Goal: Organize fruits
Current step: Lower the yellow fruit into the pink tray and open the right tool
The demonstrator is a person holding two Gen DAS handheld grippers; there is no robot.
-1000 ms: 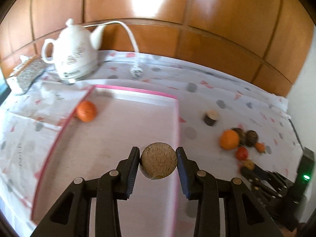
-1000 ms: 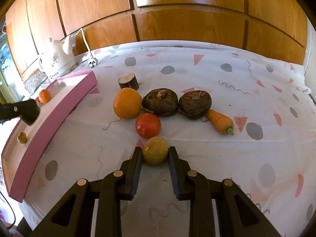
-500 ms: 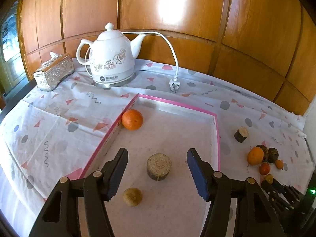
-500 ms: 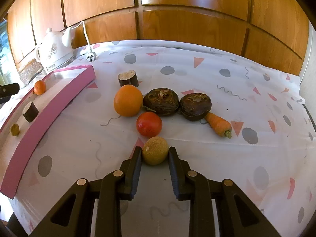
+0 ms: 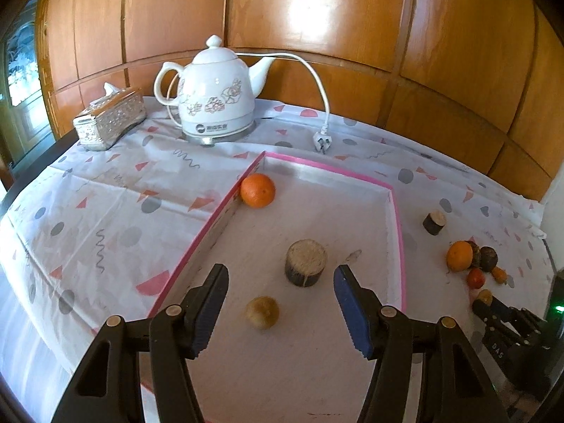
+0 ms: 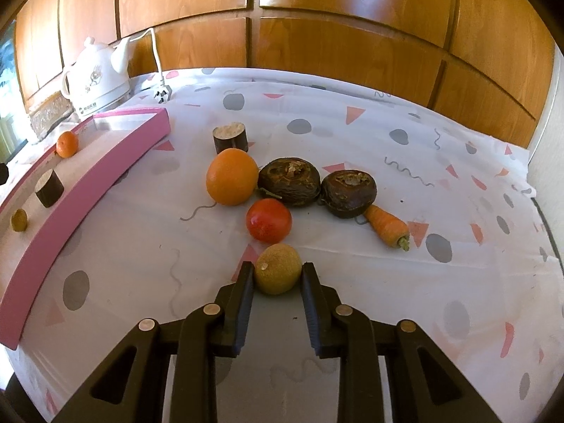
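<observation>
My left gripper [image 5: 280, 312] is open and empty above the pink-rimmed tray [image 5: 396, 211]. In the tray lie a dark cut stump piece [image 5: 305, 262], a small brown round fruit [image 5: 262, 312] and a small orange [image 5: 257, 190]. My right gripper [image 6: 276, 278] is shut on a yellow-brown round fruit [image 6: 277, 268] resting on the tablecloth. Beyond it lie a red tomato [image 6: 268, 219], a large orange [image 6: 232, 177], two dark wrinkled fruits [image 6: 289, 181], a carrot [image 6: 387, 226] and another stump piece [image 6: 230, 137].
A white electric kettle [image 5: 211, 98] with a loose cord and plug [image 5: 321, 141] stands at the back. A silver tissue box [image 5: 110, 118] sits at the back left. Wood panelling rises behind the table. The tray's pink wall [image 6: 88, 190] lies left of my right gripper.
My left gripper opened, released the stump piece into the tray and drew back and up. My right gripper stayed shut on the yellow-brown fruit, barely moving.
</observation>
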